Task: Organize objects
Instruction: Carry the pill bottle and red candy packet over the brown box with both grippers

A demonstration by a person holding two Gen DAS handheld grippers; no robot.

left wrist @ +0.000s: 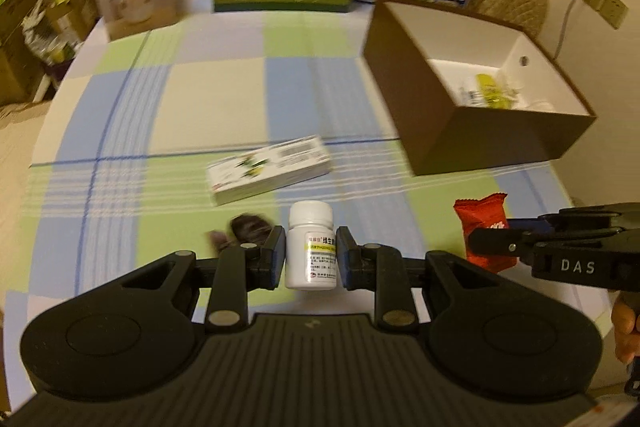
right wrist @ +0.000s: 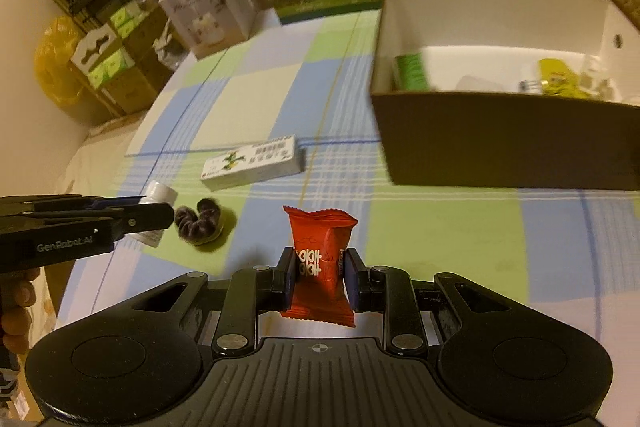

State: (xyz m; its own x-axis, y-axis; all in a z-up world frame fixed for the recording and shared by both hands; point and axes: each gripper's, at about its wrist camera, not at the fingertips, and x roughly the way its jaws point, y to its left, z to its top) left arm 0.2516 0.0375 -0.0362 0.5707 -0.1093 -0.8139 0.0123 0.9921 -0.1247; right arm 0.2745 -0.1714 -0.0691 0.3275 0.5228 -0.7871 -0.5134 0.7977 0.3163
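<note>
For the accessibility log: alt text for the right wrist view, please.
The right gripper holds a red packet between its fingers above a checked table. An open box sits ahead at right; the left gripper holds a white bottle at left.

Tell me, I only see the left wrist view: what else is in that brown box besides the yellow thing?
Observer: A green packet stands in the brown box, at its left end, which your view hides.
Operator: And that red packet at my edge, is it held?
Observer: Yes, the right gripper is shut on the red snack packet, pads on both sides.
Operator: The dark blur beside my bottle?
Observer: A dark hair scrunchie lying on the checked tablecloth, past the white pill bottle that the left gripper grips.
</note>
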